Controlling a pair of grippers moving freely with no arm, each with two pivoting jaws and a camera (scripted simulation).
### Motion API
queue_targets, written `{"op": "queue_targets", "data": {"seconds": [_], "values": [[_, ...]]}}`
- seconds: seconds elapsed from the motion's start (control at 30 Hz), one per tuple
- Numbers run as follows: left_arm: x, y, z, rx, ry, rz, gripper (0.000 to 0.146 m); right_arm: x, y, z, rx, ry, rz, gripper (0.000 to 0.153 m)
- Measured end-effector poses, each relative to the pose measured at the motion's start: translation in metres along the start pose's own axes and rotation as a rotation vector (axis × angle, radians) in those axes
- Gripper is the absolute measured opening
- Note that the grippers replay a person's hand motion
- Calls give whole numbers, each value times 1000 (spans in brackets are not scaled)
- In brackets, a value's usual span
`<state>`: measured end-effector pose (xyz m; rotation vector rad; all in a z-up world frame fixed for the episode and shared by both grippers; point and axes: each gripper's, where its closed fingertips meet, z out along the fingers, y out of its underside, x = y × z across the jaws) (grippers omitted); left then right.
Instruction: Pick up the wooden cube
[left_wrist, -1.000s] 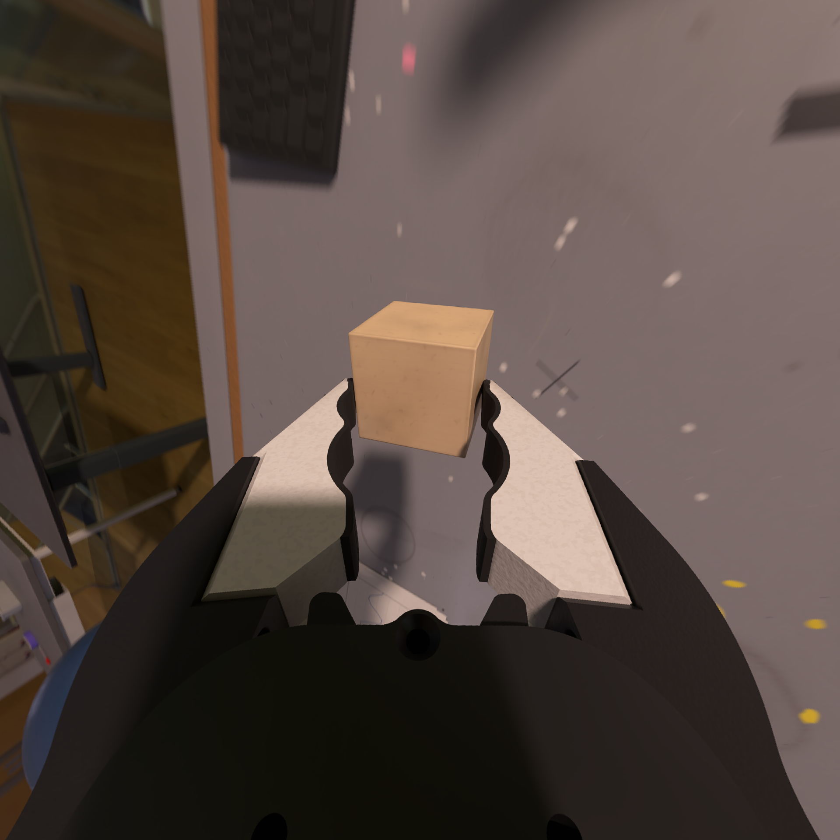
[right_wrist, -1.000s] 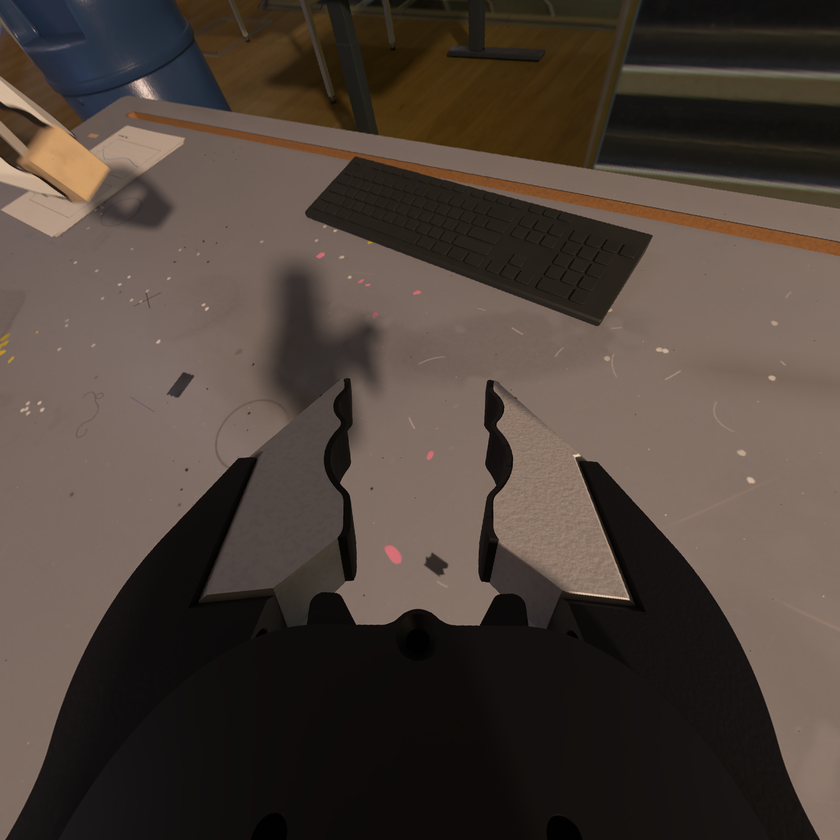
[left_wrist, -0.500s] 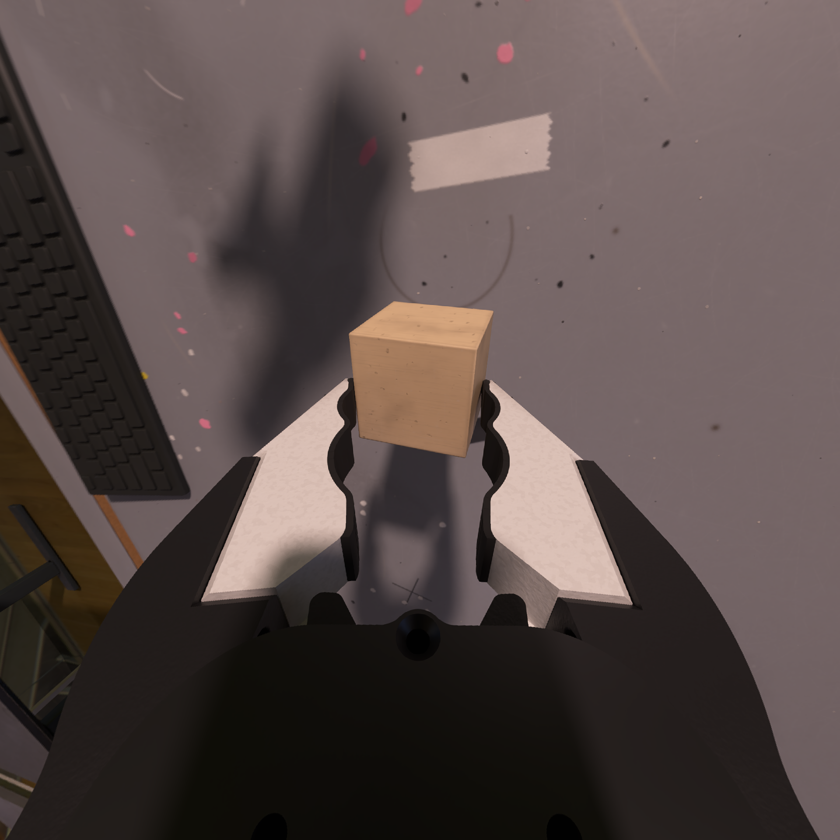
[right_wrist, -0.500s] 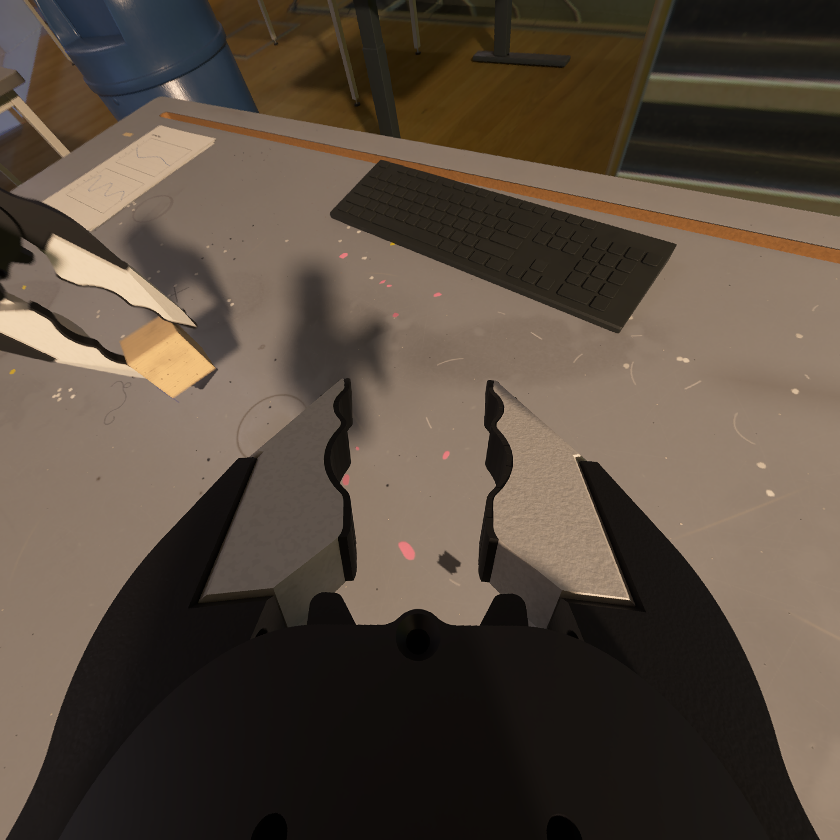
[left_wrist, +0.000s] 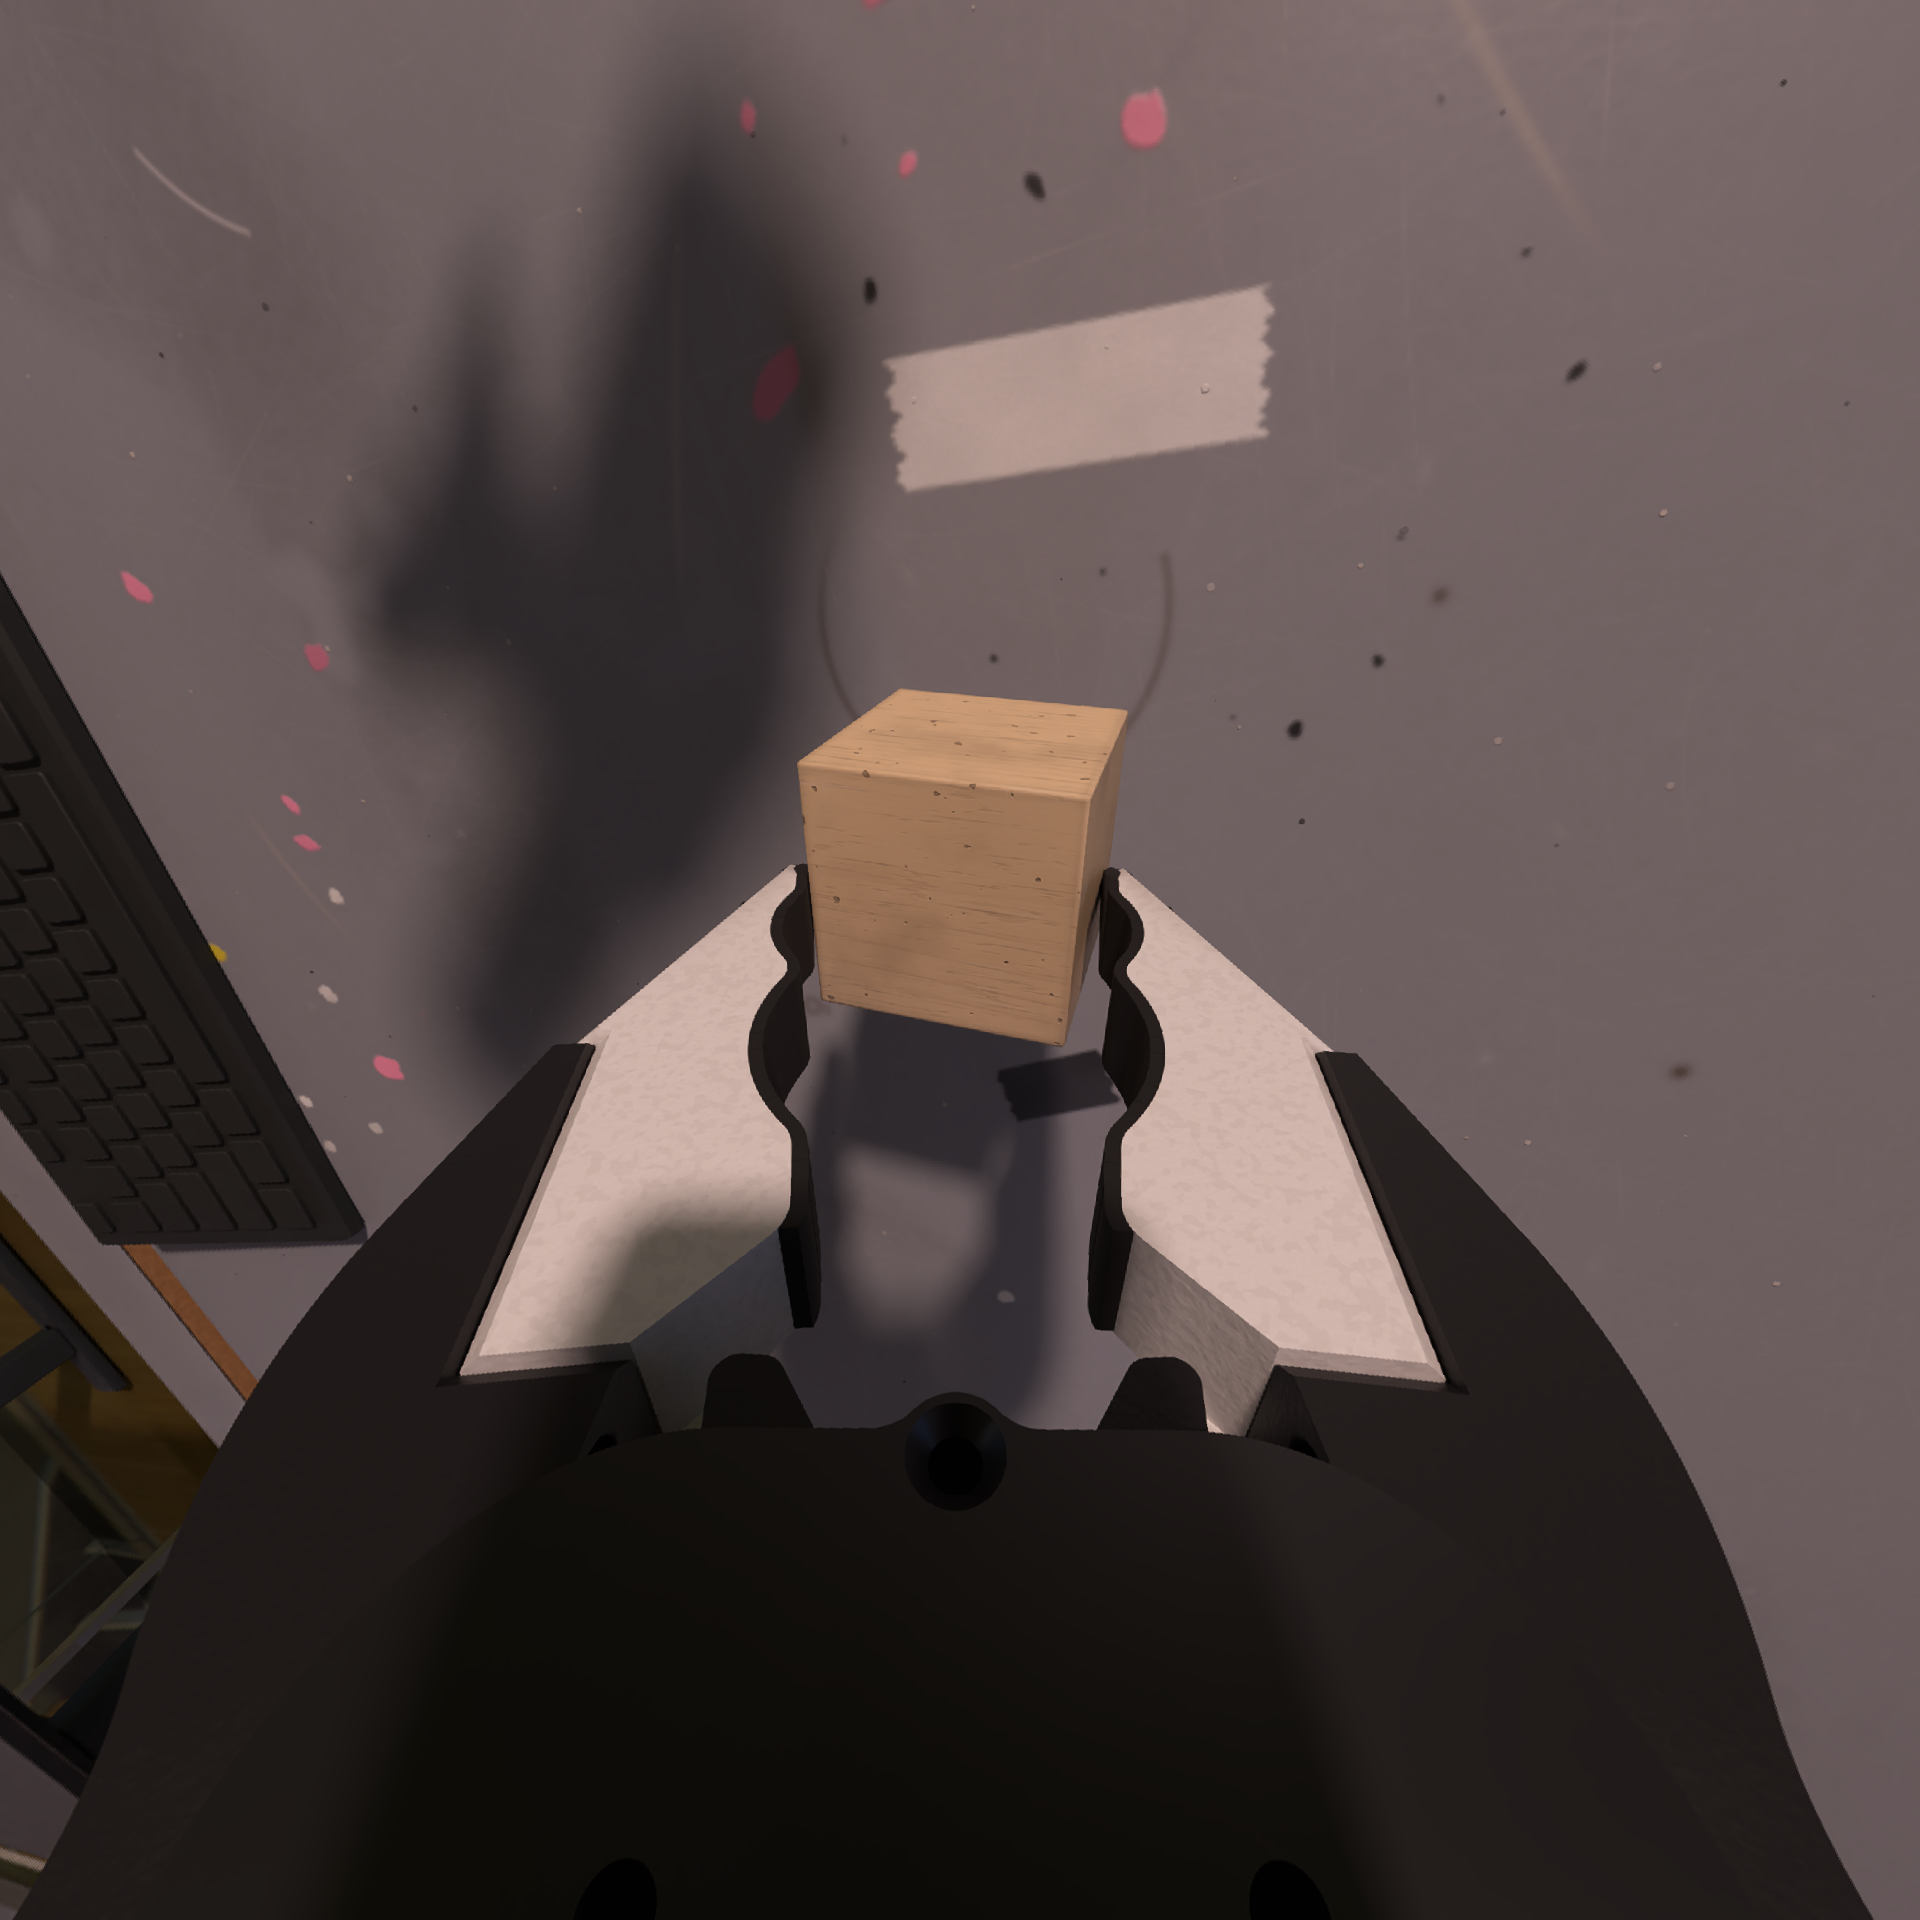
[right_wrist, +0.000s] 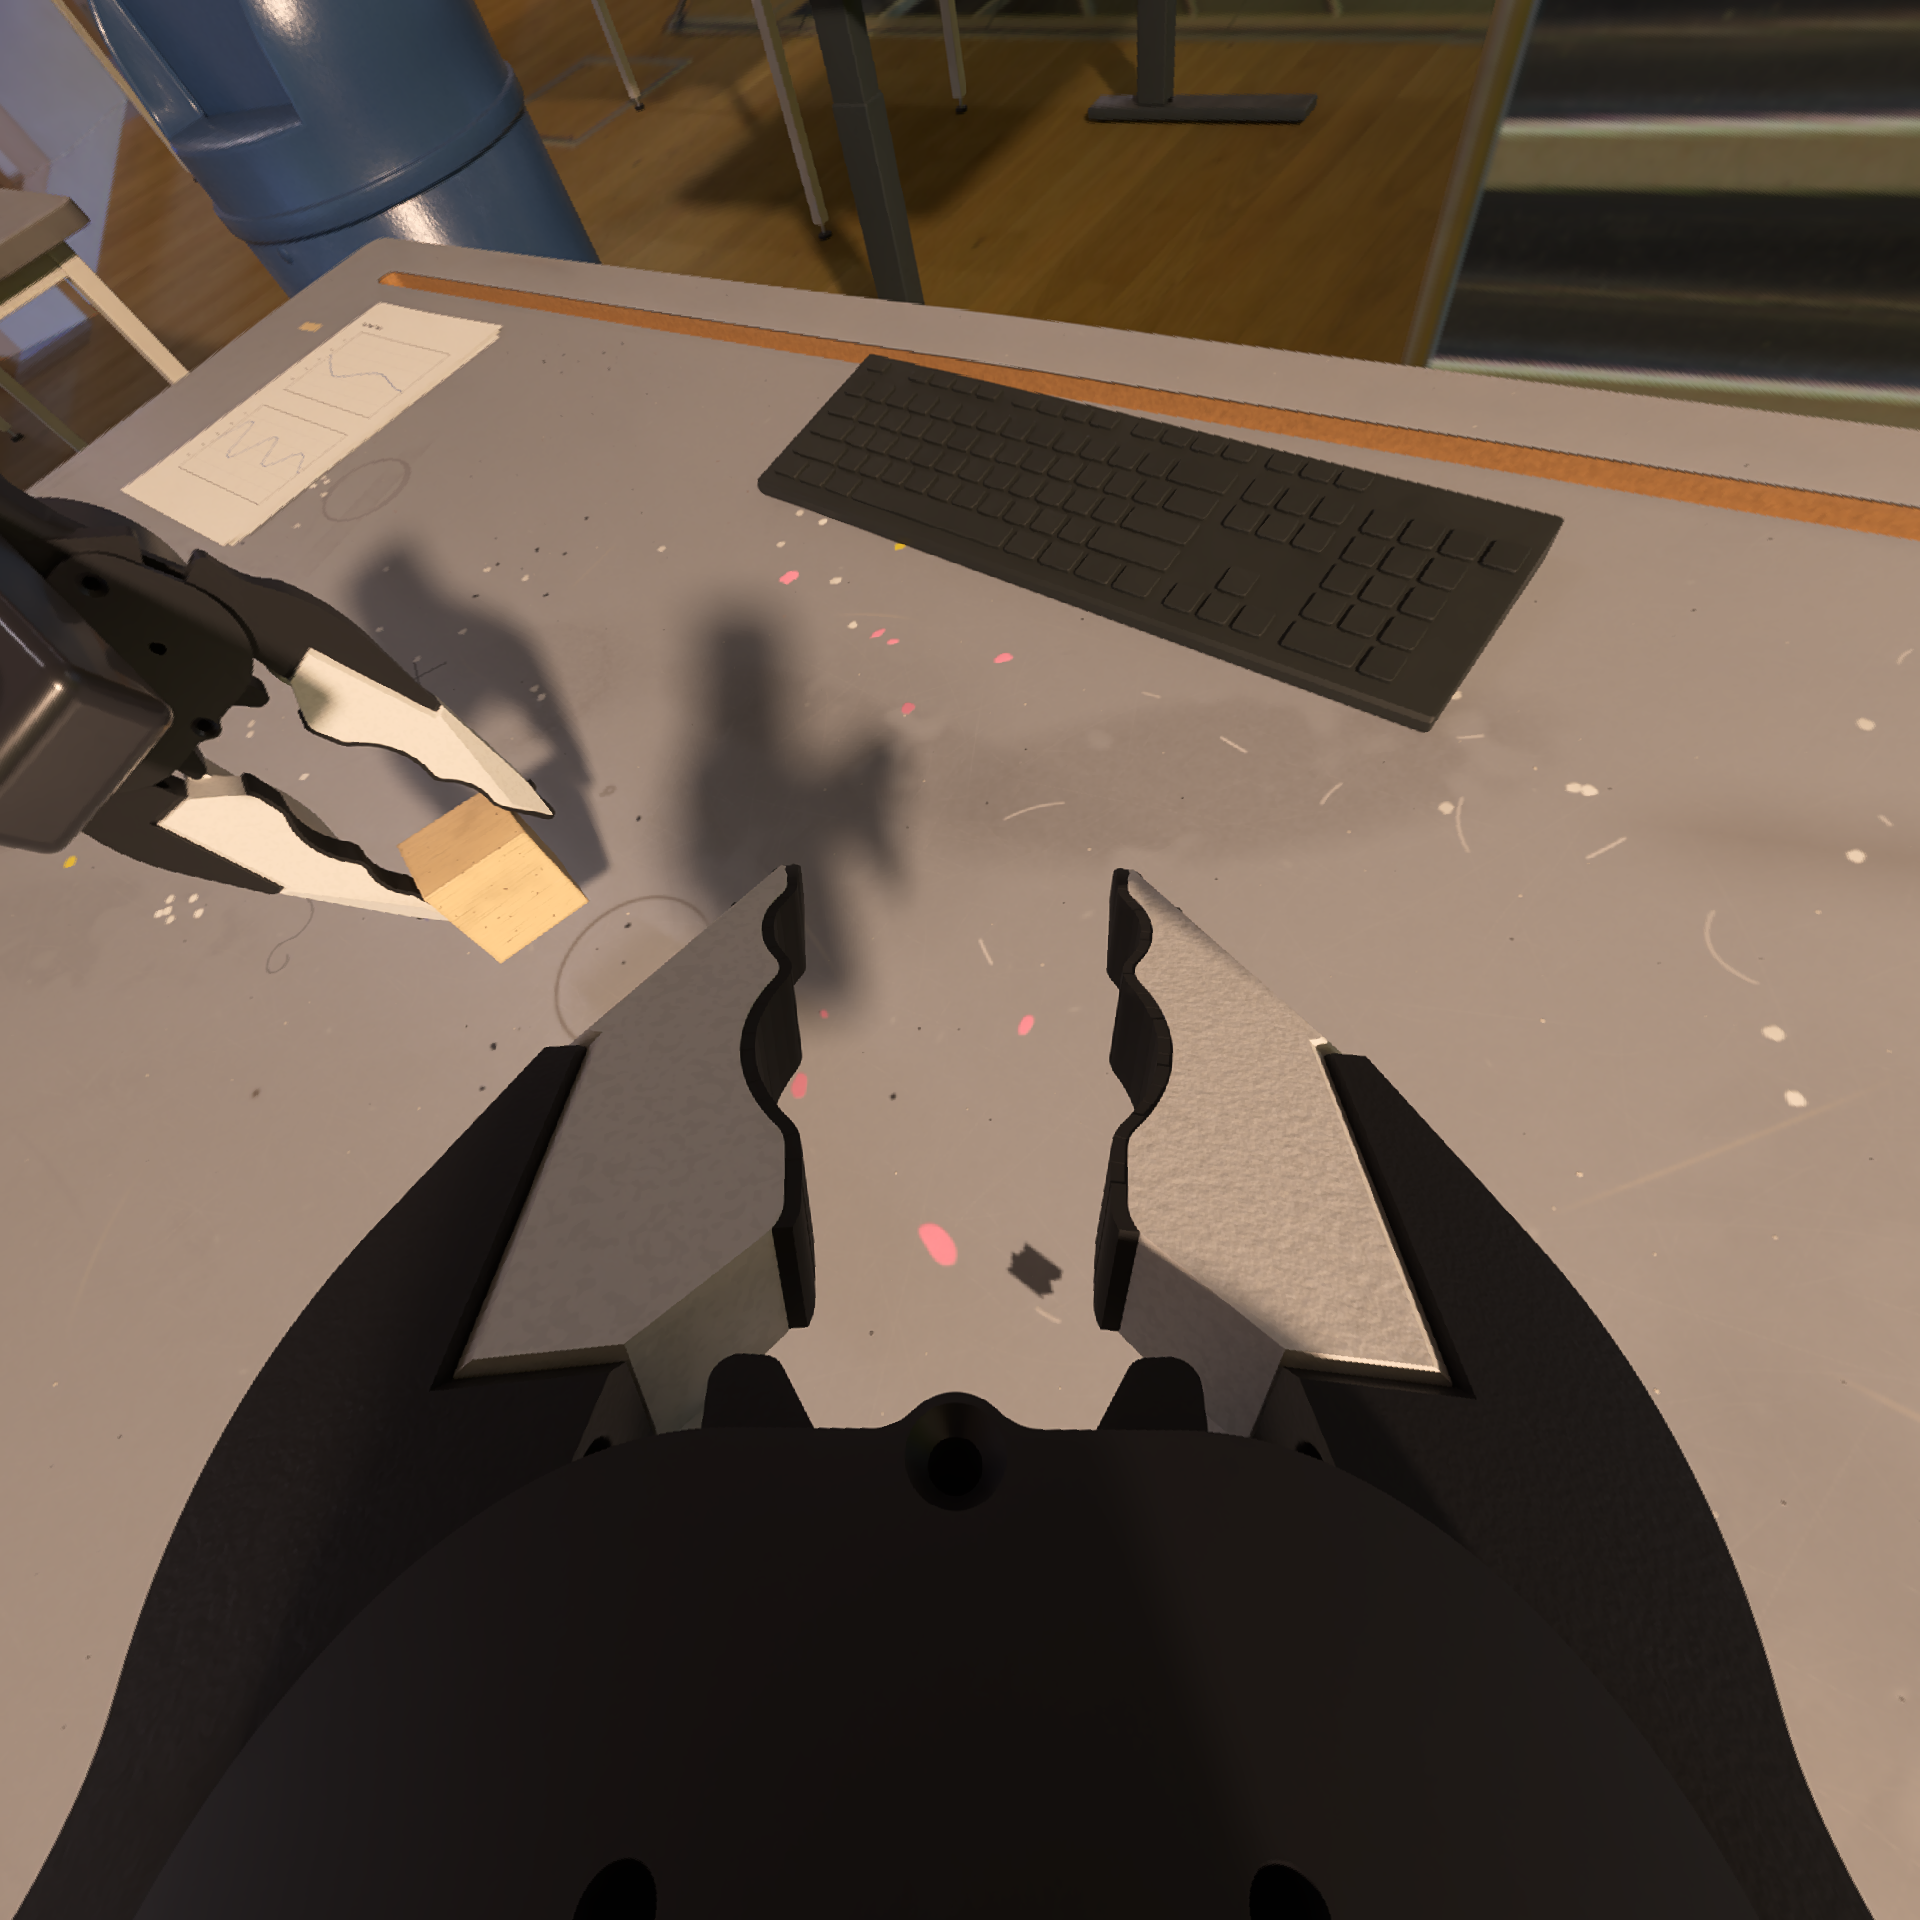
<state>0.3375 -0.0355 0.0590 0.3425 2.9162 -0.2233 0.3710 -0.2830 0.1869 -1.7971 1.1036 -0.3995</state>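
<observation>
Change since half a second ago: left gripper (right_wrist: 483, 857) shows more fully in the right wrist view and sits closer to the middle of the table, with the wooden cube (right_wrist: 494, 881) carried along; in the left wrist view the strip of tape (left_wrist: 1081, 387) sits lower and larger.
Paper sheet (right_wrist: 312, 416): lies flat at the far left corner of the grey table (right_wrist: 1558, 935), with line charts on it.
Left gripper, own view (left_wrist: 951, 904): fingers are clamped on the cube, one fingertip on each side face.
Wooden cube (left_wrist: 961, 868): pinched at the fingertips and sticking out past them; it is off the table, with its shadow on the surface under it.
Pencil circle (left_wrist: 992, 634): drawn on the table, partly hidden behind the cube.
Tape: pale strip stuck to the table beyond the cube.
Right gripper (right_wrist: 954, 904): fingers stand apart with nothing between them, hovering above bare table with pink specks, just right of the cube.
Keyboard (right_wrist: 1158, 535): black, lies on the far right part of the table near the orange edge strip (right_wrist: 1143, 390); well apart from both grippers.
</observation>
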Motion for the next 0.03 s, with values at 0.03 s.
{"op": "queue_targets", "data": {"seconds": [0.03], "values": [[0,0,0,-2,1,2,55,0,0,0,-2,-4,4,59]]}}
